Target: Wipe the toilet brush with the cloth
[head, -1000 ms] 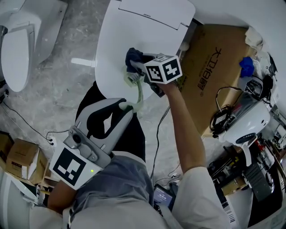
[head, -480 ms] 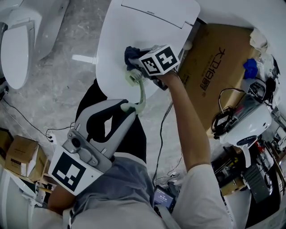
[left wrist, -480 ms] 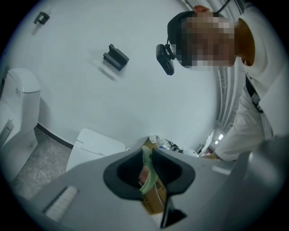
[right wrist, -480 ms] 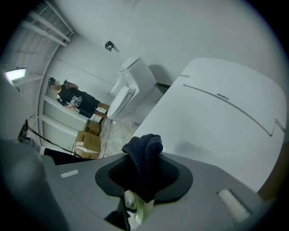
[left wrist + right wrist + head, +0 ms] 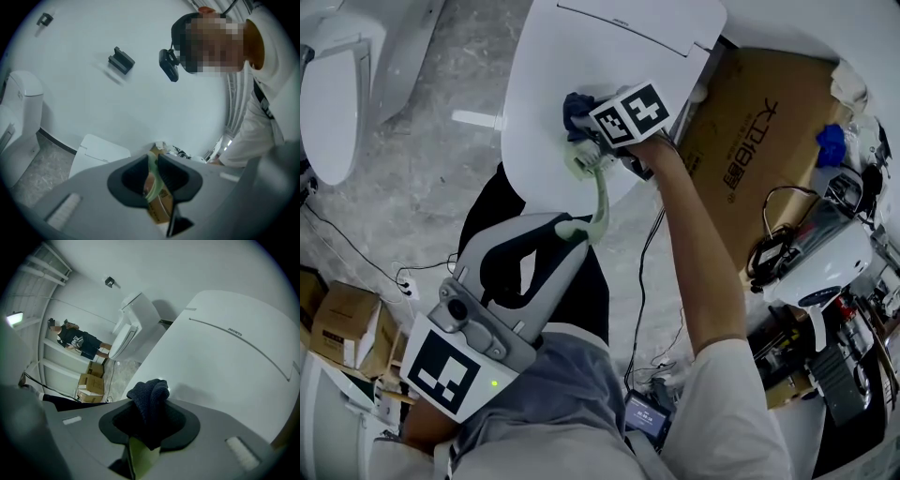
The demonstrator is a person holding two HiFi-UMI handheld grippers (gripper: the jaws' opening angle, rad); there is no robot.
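Note:
A pale green toilet brush (image 5: 599, 195) slants over the closed white toilet lid (image 5: 546, 66). My left gripper (image 5: 572, 229) is shut on the brush's handle end, and that handle (image 5: 153, 182) shows pinched between the dark pads. My right gripper (image 5: 587, 136) is shut on a dark blue cloth (image 5: 577, 107), which is pressed against the brush's head end above the lid. In the right gripper view the cloth (image 5: 149, 401) bulges out of the jaws, and a pale green piece of the brush (image 5: 139, 459) lies just below it.
A flat cardboard box (image 5: 755, 141) leans to the right of the toilet. A second toilet (image 5: 337, 84) stands at far left. Small cartons (image 5: 342, 333) and cables lie on the floor at lower left. White equipment with wires (image 5: 820, 253) crowds the right side. A person (image 5: 77, 344) stands far off.
My right gripper with the cloth has slid a little farther along the brush toward its head. The left gripper keeps its hold on the handle and has barely shifted.

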